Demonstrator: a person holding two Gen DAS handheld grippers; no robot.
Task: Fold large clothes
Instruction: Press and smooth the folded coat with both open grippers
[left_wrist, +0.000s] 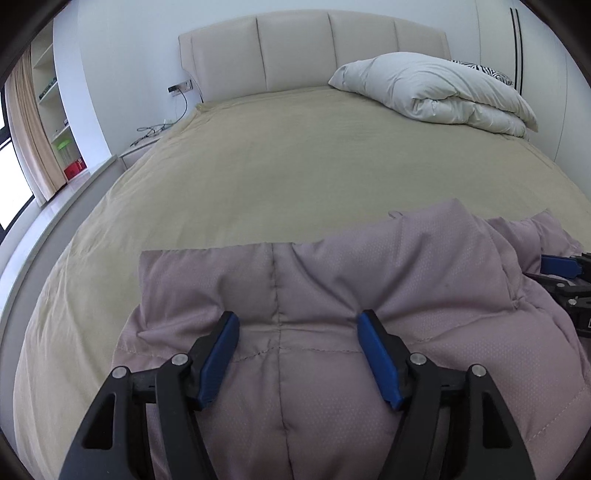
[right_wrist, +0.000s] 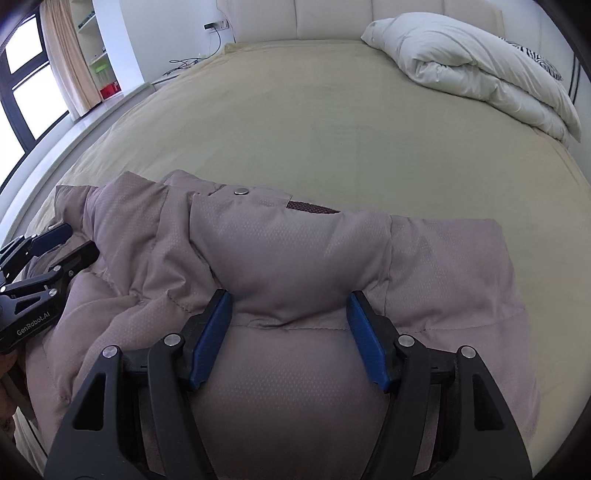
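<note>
A padded mauve jacket (left_wrist: 406, 266) lies folded on the near part of the bed, with a snap button (right_wrist: 242, 191) showing on its far edge. My left gripper (left_wrist: 298, 321) points down onto the jacket's left half. Its blue pads stand wide apart with the tips sunk into the puffy fabric and a flat quilted panel between them. My right gripper (right_wrist: 288, 299) stands the same way on the jacket's (right_wrist: 295, 251) right half, pads apart around a bulging fold. Each gripper shows at the edge of the other's view: right gripper (left_wrist: 565, 269), left gripper (right_wrist: 55, 243).
The beige bedspread (left_wrist: 277, 166) stretches beyond the jacket to a cream padded headboard (left_wrist: 295, 51). A folded white duvet (left_wrist: 436, 92) lies at the far right. At the left are a bedside table with cables (left_wrist: 147, 140), shelves (left_wrist: 55, 110), a curtain and a window.
</note>
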